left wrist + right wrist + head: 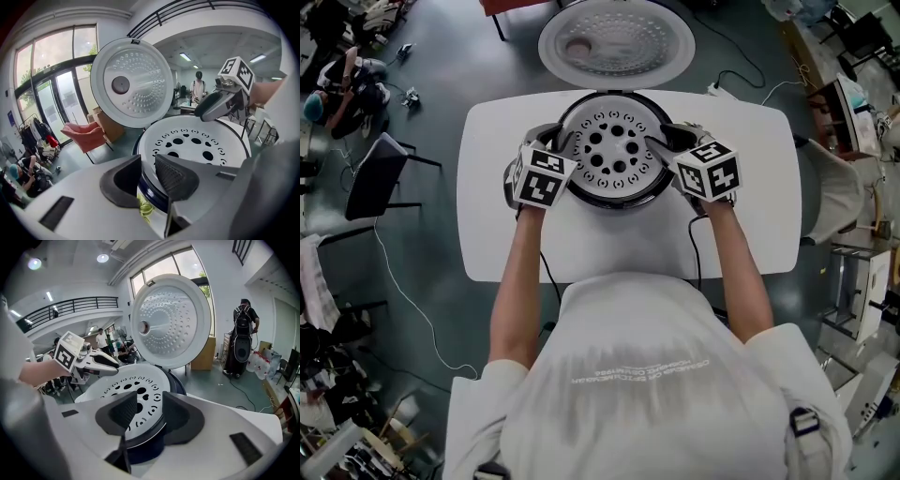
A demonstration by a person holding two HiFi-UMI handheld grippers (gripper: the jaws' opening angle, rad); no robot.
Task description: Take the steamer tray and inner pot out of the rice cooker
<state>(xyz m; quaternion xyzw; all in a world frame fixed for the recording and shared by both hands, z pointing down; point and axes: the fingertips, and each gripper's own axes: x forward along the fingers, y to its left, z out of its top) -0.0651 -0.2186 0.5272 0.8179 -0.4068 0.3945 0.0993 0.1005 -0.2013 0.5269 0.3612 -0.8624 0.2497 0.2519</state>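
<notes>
The rice cooker (614,192) stands open on the white table (619,244), its lid (616,42) tipped back. A white steamer tray (614,148) with round holes sits in its mouth and hides the inner pot. My left gripper (565,142) is at the tray's left rim. In the left gripper view its jaws (146,161) straddle that rim, one pad outside and one inside, with a narrow gap showing. My right gripper (659,142) is at the right rim. Its jaws (150,401) stand wider around the tray's edge (136,385).
A black cable runs off the table's far right corner (717,89). A dark chair (380,173) stands left of the table and a red seat (84,133) lies beyond the cooker. People stand in the room's background (243,333).
</notes>
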